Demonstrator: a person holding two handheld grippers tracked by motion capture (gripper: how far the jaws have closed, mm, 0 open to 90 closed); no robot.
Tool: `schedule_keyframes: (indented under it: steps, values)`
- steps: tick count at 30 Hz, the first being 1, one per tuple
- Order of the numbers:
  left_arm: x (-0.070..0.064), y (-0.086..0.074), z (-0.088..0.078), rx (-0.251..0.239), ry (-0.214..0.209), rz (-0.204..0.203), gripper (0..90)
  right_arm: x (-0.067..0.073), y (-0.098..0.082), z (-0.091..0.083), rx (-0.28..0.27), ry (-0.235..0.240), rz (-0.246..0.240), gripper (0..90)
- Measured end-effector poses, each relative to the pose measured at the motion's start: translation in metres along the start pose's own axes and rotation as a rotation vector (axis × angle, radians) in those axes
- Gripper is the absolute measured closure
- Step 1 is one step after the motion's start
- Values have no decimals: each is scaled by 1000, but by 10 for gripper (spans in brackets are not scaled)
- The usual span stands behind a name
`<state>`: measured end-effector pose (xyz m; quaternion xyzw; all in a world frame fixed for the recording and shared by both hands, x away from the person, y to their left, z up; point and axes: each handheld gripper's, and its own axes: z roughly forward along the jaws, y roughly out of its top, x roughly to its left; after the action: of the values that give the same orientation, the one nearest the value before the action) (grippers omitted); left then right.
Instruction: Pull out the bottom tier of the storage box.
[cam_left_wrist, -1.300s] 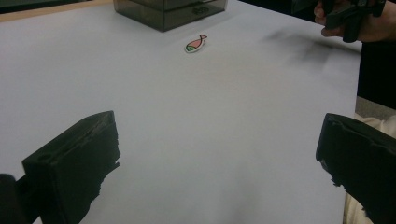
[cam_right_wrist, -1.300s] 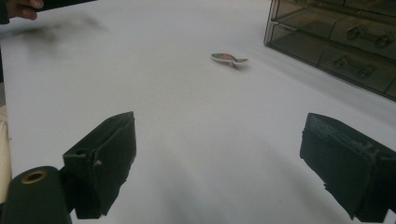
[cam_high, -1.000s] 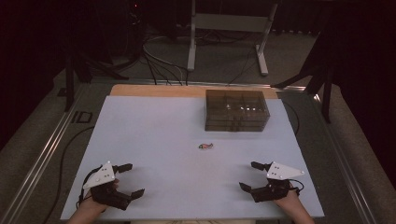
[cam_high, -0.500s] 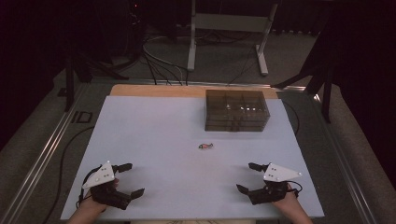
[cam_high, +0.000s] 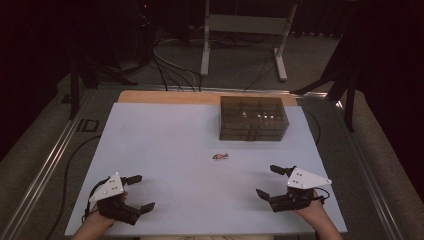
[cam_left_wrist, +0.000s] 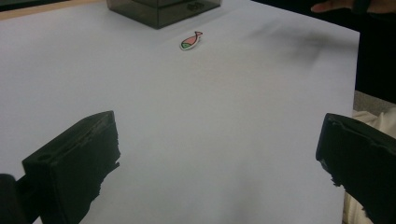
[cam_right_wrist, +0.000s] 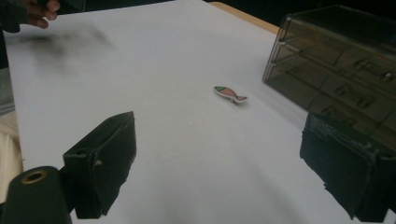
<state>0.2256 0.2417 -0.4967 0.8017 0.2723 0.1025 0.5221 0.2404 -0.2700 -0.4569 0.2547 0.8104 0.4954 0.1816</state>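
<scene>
A small pink and green fish-shaped piece (cam_high: 220, 156) lies flat on the white table sheet (cam_high: 170, 145), just in front of a dark see-through drawer box (cam_high: 253, 118). In the left gripper view the fish (cam_left_wrist: 190, 40) is far ahead, and in the right gripper view the fish (cam_right_wrist: 229, 93) lies ahead beside the drawer box (cam_right_wrist: 345, 60). My left gripper (cam_high: 141, 192) rests open near the front left edge, nothing between its jaws. My right gripper (cam_high: 269, 181) rests open near the front right edge, also holding nothing.
The table's wooden back edge (cam_high: 165, 96) shows beyond the sheet. Cables (cam_high: 170, 65) and a metal stand (cam_high: 242, 30) lie on the floor behind. A metal rail (cam_high: 45, 165) runs along the left side. The other hand (cam_right_wrist: 39, 9) shows at the top left of the right gripper view.
My right gripper has drifted slightly toward the front edge. The left gripper, the fish and the box have not moved.
</scene>
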Motion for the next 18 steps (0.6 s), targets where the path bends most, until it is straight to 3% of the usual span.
schedule_keyframes:
  steps: [11,18]
  values:
    - [0,0,0,1,3,0,0,-11,13,1,-21,-32,-61,108]
    - [0,0,0,4,3,3,0,-19,20,6,-6,-56,-106,108]
